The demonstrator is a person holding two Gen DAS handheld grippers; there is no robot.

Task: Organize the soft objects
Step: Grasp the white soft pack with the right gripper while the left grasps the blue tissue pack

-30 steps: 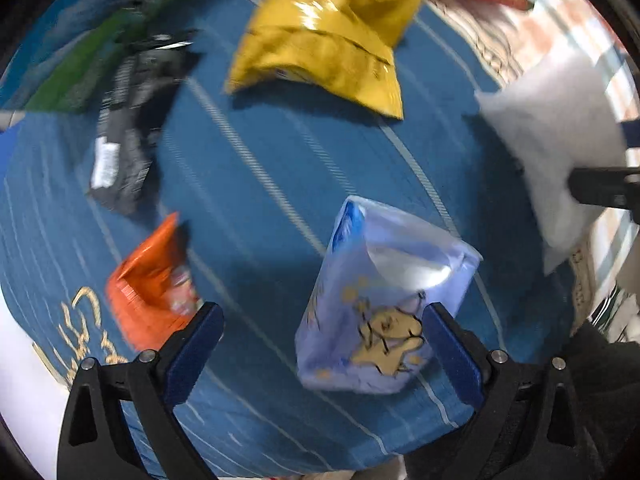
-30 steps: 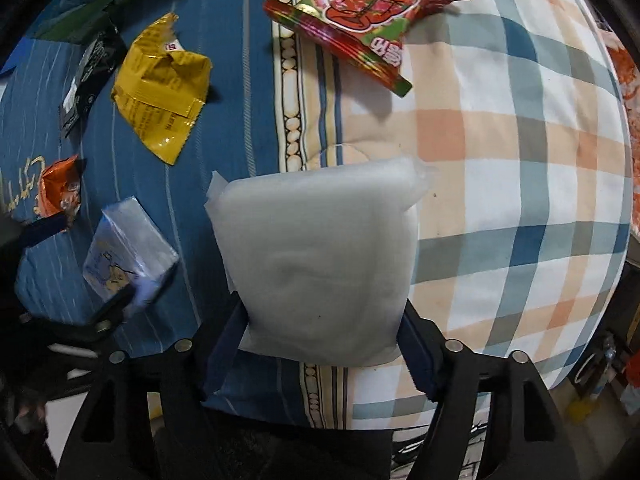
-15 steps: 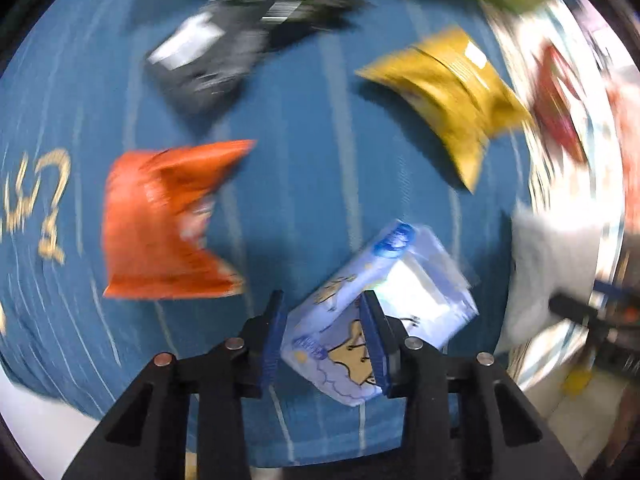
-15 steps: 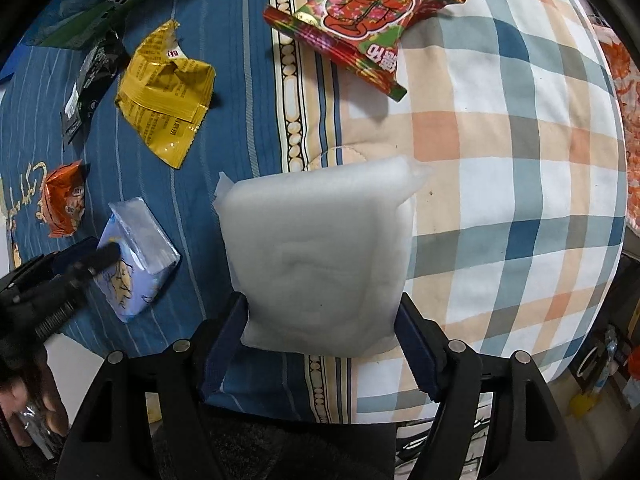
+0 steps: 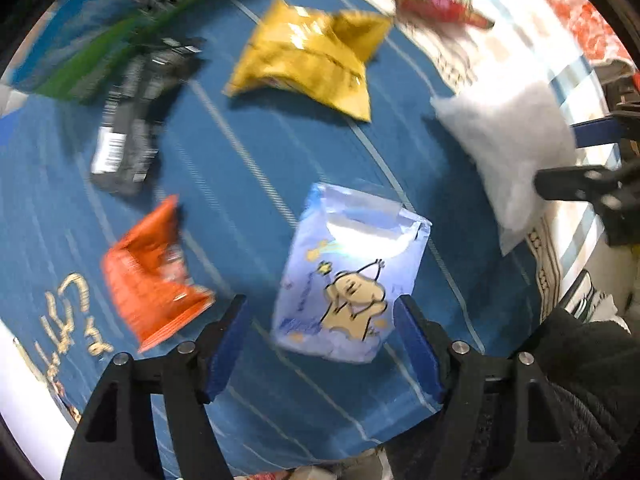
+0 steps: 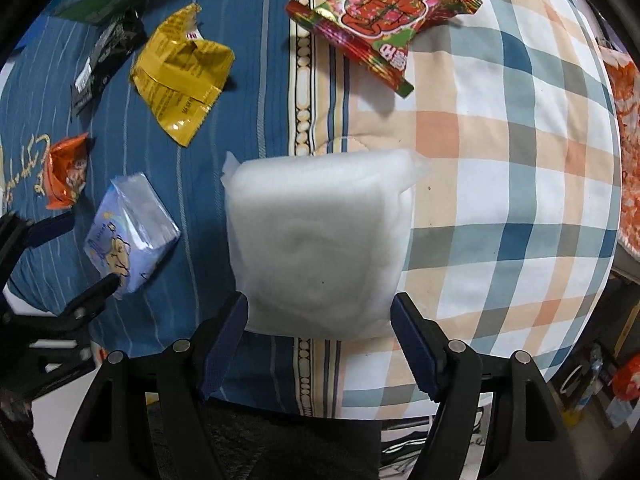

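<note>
A pale blue tissue pack with a cartoon lies on the blue bedspread, between the open fingers of my left gripper; neither finger touches it. It also shows in the right wrist view. A white padded bag sits between the fingers of my right gripper, which press its lower sides. In the left wrist view the white bag is at the right with the right gripper's fingers on it.
On the blue cloth lie an orange snack packet, a black packet and a yellow packet. A red packet lies on the checked cloth. A green and blue bag is at the back.
My left gripper was shut on the blue tissue pack half a second ago; it has opened and the pack lies free on the cloth. The right gripper holds the white bag as before.
</note>
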